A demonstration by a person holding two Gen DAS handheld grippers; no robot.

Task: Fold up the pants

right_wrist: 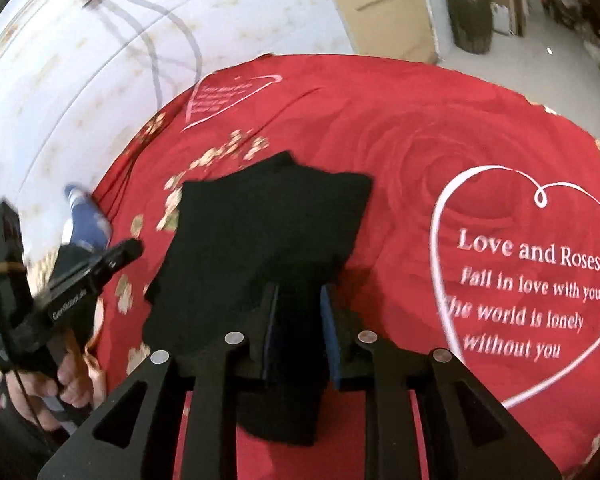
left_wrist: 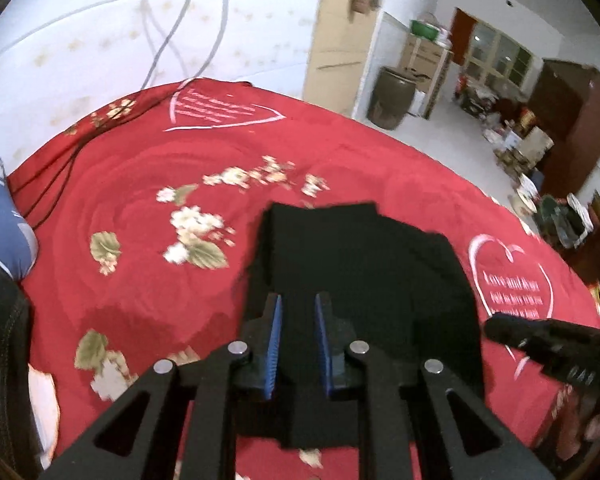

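Black pants [left_wrist: 360, 264] lie folded on the red bed cover [left_wrist: 140, 184]. My left gripper [left_wrist: 298, 308] stands over their near part, its blue pads [left_wrist: 275, 332] close together with black cloth filling the narrow gap and hanging below. In the right wrist view the pants [right_wrist: 268, 220] rise in a peak into my right gripper [right_wrist: 300, 292], whose jaws are closed on a bunch of the cloth, with a flap hanging under them. The right gripper [left_wrist: 500, 326] shows at the pants' right edge, and the left gripper [right_wrist: 128, 250] at their left edge, held by a hand [right_wrist: 72, 380].
The bed cover has white heart prints [right_wrist: 532, 280] and flowers [left_wrist: 196, 236]. A blue socked foot [left_wrist: 4, 216] rests at the left edge. Cables [left_wrist: 172, 28] hang on the white wall. A brown jar [left_wrist: 392, 100] and cluttered furniture [left_wrist: 512, 136] stand beyond the bed.
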